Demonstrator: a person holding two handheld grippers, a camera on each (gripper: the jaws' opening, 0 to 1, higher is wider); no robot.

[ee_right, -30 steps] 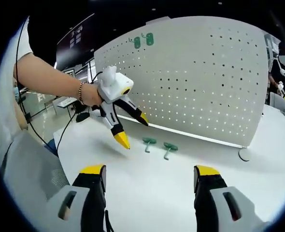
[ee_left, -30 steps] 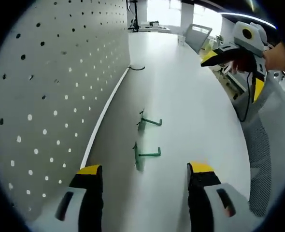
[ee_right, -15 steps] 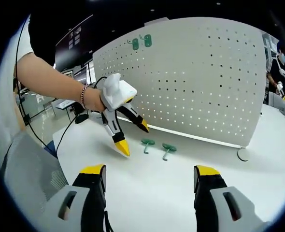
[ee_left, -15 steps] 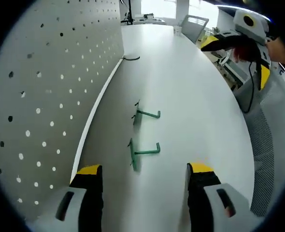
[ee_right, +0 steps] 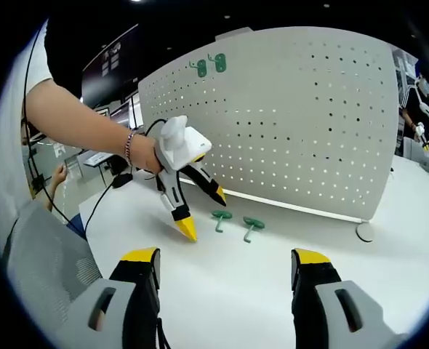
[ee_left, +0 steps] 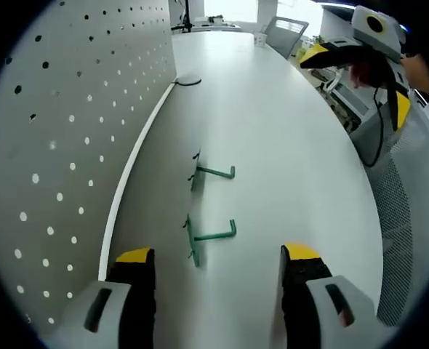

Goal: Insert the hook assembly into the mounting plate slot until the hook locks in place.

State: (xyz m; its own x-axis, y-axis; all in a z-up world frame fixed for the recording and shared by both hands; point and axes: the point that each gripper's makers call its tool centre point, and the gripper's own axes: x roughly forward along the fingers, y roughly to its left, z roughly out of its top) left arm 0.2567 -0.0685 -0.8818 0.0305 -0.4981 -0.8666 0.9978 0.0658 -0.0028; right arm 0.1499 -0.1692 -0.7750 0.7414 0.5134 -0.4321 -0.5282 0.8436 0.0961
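Currently two green hooks [ee_left: 211, 172] [ee_left: 206, 238] lie on white bench [ee_left: 287, 160]; left hand-held gripper [ee_right: 202, 211] released just beside them at 9 o'clock; right hand-held gripper [ee_right: 224, 265] released, empty; pegboard [ee_right: 302, 116] upright behind.

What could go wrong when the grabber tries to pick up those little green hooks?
The left gripper is open just beside the nearer green hook, which lies flat on the white table, so the jaws might push it away. The second green hook lies close by and might get bumped.
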